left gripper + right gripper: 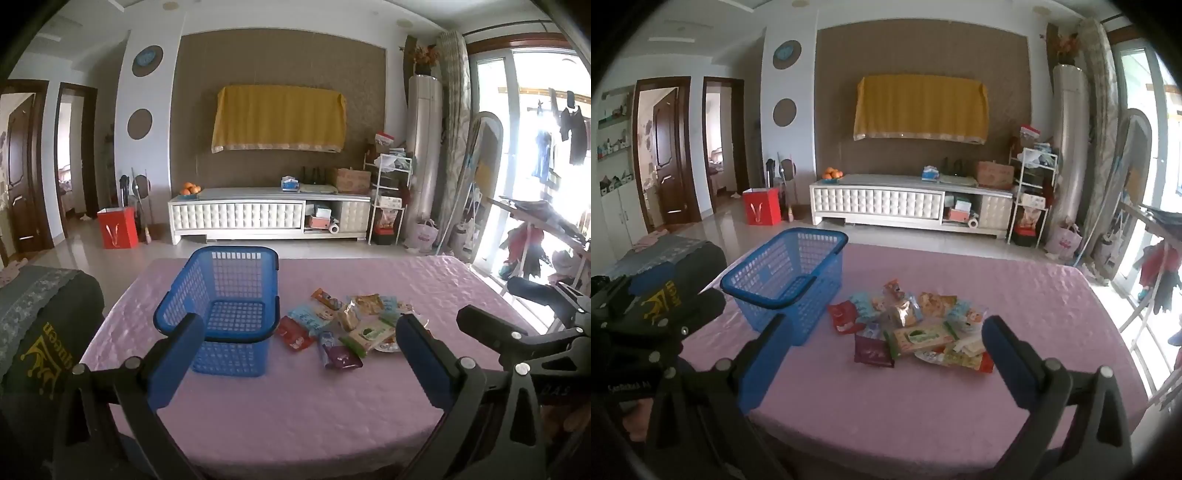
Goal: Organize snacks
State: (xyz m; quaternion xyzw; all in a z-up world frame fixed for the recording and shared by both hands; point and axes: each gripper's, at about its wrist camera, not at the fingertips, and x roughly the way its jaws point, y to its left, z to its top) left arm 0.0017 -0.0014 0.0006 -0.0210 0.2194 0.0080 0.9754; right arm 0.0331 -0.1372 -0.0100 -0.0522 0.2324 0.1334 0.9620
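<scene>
The left tongs' finger (177, 354) hid the basket's (236, 280) seven-o'clock corner; snack packet (912, 325) print was too small to read.

Daylight pours in from the tall glass balcony door (532, 155) far right of each gripper, blown out to white glare. The pink quilted cloth surface (303, 398) carries a soft sheen. Both fisheye views bend straight lines and darken to black at the corners; detail is slightly soft throughout.

1. The right claw (886, 354) stood wide open above the pink-covered table (1052, 314), holding nothing.
2. A heap of snack packets (916, 325) lay between its fingers.
3. An empty blue basket (790, 273) stood just left of the heap.
</scene>
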